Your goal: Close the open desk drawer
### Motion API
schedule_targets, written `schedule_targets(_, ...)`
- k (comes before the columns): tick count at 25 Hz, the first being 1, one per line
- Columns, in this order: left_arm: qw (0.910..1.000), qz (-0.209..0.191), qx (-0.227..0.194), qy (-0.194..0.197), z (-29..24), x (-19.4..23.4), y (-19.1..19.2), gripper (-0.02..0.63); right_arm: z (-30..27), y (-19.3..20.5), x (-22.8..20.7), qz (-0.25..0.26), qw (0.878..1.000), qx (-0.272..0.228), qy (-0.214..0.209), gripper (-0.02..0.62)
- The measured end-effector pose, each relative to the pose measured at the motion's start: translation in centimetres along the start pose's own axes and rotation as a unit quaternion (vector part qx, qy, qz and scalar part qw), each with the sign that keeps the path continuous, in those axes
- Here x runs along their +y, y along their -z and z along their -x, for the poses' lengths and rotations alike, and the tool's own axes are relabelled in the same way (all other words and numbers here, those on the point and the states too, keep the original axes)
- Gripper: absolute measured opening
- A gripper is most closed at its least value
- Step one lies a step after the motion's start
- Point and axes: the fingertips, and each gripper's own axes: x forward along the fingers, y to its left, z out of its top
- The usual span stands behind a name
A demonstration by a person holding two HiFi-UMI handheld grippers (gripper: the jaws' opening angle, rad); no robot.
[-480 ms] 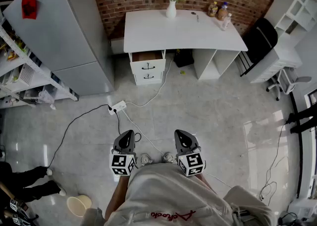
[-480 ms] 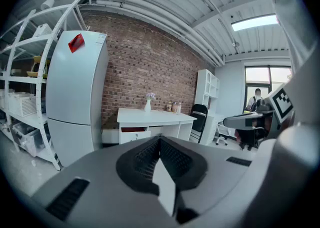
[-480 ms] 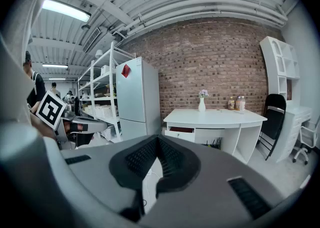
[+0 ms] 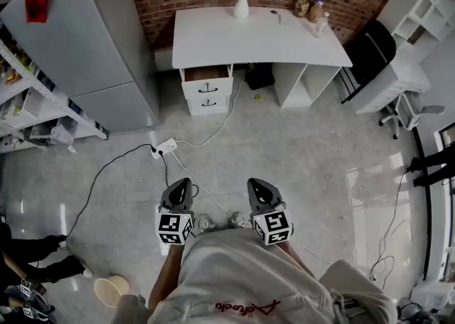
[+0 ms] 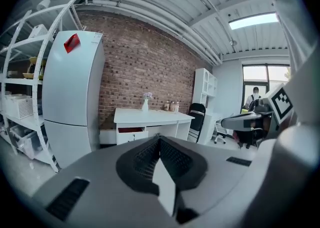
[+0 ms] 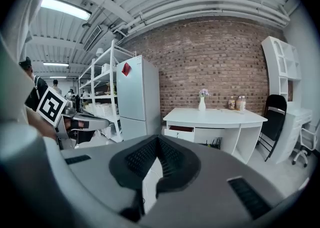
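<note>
Hardly moved: left claw [image 4: 182, 183] and right claw [image 4: 255, 183] pressed together, empty, far from drawer [image 4: 207, 74].

I count one white rectangular bench [image 4: 259, 38], two white handled drawers [image 4: 207, 89], one tall grey refrigerator [image 4: 78, 45], one white flower vase [image 4: 242, 7], one white floor power strip [image 4: 165, 148].

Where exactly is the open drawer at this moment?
In the head view, the open drawer is the top one under the left end of the white desk, just right of the grey fridge and above a closed drawer.
</note>
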Motion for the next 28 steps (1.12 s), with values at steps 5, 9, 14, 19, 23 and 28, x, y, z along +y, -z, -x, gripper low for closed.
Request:
schedule_targets(5, 1.0, -0.002, 0.001, 0.006, -0.5, -1.4, 0.0, 0.012, 0.6, 0.0, -0.9, -0.006, 1.0, -0.01, -0.005, 0.015)
schedule_targets(9, 0.9999, -0.008, -0.001, 0.008, -1.1, -2.7, -0.2, 0.011, 1.1, 0.1, -2.4, -0.005, 1.0, -0.014, -0.001, 0.015)
schedule_targets(14, 0.9999, -0.012, 0.001, 0.009, -1.8, -4.4, -0.1, 0.011, 1.8, 0.9, -4.1, -0.009, 1.0, -0.012, -0.002, 0.015)
schedule_targets(19, 0.9998, -0.018, 0.005, 0.006, -2.3, -6.2, -0.1, 0.011, 2.1, 1.2, -5.6, -0.01, 1.0, -0.015, -0.011, 0.015)
schedule_targets(23, 0.9998, -0.017, 0.005, 0.0, -2.5, -7.4, 0.3, 0.011, 2.3, 1.5, -6.5, -0.006, 1.0, -0.015, -0.021, 0.015)
schedule_targets(28, 0.9998, -0.016, 0.008, -0.006, -2.6, -8.7, 0.8, 0.011, 2.7, 2.3, -7.5, -0.006, 1.0, -0.011, -0.028, 0.015)
